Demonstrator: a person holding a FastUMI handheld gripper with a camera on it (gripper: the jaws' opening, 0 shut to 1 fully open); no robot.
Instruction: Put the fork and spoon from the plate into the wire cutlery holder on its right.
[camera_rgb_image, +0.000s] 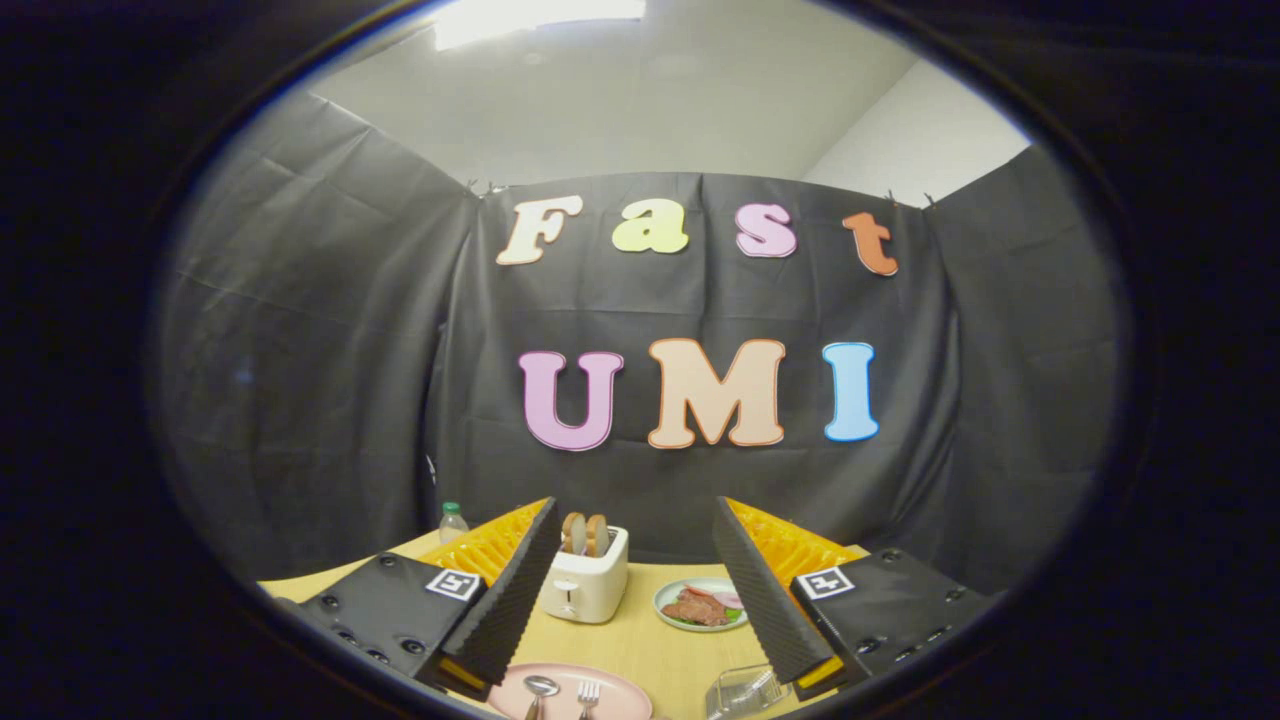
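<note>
A pink plate (615, 690) lies on the wooden table, low between my two fingers and close in. On it rest a metal spoon (540, 688) on the left and a metal fork (588, 692) beside it on the right. A wire cutlery holder (745, 690) stands right of the plate, just under my right finger (760, 590). My gripper (635, 535) hangs above the table, open wide, with nothing between the fingers.
A white toaster (588, 585) with two bread slices stands beyond the plate. A pale green plate (668, 600) with meat and vegetables sits to the toaster's right. A small bottle (453, 521) stands at the table's far left corner.
</note>
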